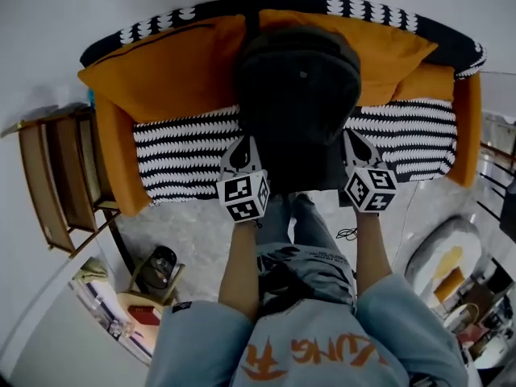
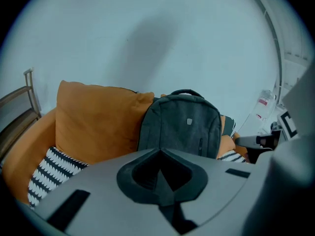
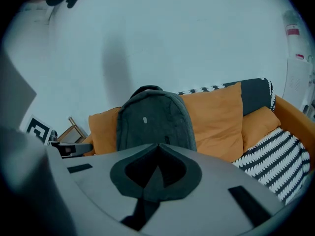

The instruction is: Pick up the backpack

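A dark grey backpack [image 1: 297,95] stands upright on the sofa seat, leaning against the orange back cushions. It also shows in the left gripper view [image 2: 182,124] and the right gripper view [image 3: 152,119], with its top handle up. My left gripper [image 1: 244,143] hangs just in front of the backpack's lower left corner, and my right gripper [image 1: 353,138] by its lower right corner. Both pairs of jaws are shut with nothing between them [image 2: 160,151] [image 3: 158,147]. Neither gripper clearly touches the bag.
The sofa [image 1: 161,87] has orange cushions and a black-and-white striped blanket [image 1: 181,156] over the seat. A wooden rack [image 1: 56,176] stands at the left. Bags and small items [image 1: 153,268] lie on the floor at lower left, a cable [image 1: 348,234] and a white table [image 1: 451,252] at right.
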The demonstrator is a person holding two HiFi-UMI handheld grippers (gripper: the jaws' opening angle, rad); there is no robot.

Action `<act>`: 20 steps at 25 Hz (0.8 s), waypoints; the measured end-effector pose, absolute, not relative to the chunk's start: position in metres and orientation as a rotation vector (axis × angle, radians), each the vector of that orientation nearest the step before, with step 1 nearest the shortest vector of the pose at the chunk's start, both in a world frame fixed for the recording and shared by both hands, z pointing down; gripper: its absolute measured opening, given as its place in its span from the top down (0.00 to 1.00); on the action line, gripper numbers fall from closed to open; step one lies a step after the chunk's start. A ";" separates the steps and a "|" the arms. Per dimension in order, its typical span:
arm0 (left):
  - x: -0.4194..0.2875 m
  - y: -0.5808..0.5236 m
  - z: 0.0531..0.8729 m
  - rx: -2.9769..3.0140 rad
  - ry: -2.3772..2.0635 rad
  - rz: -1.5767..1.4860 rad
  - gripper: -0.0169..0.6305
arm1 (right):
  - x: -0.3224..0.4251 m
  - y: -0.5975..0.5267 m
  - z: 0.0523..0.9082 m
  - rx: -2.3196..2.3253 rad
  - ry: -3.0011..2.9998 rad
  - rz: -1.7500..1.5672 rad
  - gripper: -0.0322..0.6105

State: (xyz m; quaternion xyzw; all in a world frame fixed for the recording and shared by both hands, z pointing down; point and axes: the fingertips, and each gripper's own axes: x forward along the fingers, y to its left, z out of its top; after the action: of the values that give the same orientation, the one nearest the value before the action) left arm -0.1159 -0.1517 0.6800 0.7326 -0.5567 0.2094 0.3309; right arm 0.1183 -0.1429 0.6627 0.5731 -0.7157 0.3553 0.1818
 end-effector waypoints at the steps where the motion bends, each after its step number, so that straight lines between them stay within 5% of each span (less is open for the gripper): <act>1: -0.117 -0.157 0.684 1.917 -1.451 0.551 0.94 | 0.120 -0.146 0.667 1.629 -2.012 1.010 0.95; 14: -0.123 -0.210 0.728 1.980 -1.458 0.530 0.94 | 0.153 -0.171 0.717 1.738 -1.864 1.005 0.95; 18: -0.121 -0.216 0.749 1.993 -1.425 0.589 0.94 | 0.163 -0.175 0.730 1.757 -1.822 1.000 0.85; 20: -0.124 -0.219 0.758 1.987 -1.422 0.628 0.83 | 0.166 -0.176 0.737 1.758 -1.803 1.000 0.80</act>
State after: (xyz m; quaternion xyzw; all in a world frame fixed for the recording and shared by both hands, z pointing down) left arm -0.1242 -0.2194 0.7582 0.7502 -0.5368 0.2371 0.3047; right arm 0.1663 -0.1762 0.7366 0.6337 -0.6500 0.3606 0.2142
